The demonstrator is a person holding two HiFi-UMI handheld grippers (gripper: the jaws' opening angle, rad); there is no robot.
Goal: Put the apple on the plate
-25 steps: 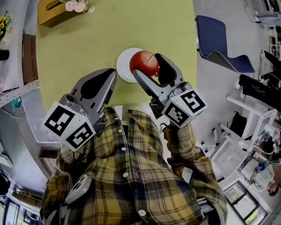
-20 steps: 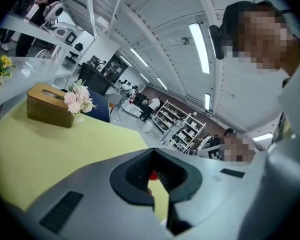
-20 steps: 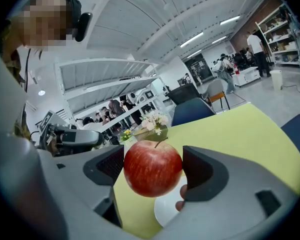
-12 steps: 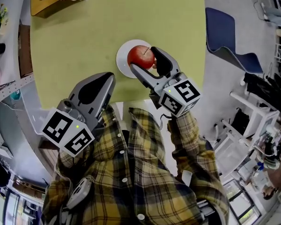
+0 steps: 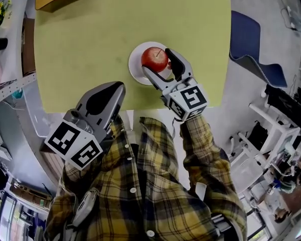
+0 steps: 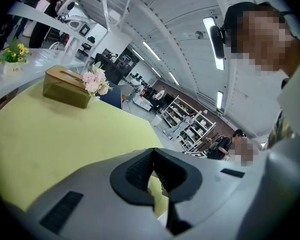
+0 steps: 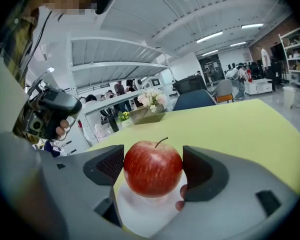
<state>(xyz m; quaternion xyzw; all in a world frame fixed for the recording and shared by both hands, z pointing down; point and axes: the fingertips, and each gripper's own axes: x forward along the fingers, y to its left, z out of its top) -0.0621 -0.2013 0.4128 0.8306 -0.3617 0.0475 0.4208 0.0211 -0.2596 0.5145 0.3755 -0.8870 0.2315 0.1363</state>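
at the table [image 5: 90, 44] edge, head view: right gripper [image 5: 163, 67] clamps the apple [image 5: 154, 58] over the plate [image 5: 135, 72]. left gripper view – left gripper [image 6: 152, 171] jaws pressed together, empty. right gripper view: pads on the apple's widest flanks – likely firm, smooth, bruisable.

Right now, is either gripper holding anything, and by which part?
The right gripper holds the apple by its sides, over the plate; the left gripper, shut, holds nothing.

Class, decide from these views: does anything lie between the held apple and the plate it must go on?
Nothing visible does. The apple, gripped by the right gripper, is directly over the white plate, whose surface beneath it is bare.
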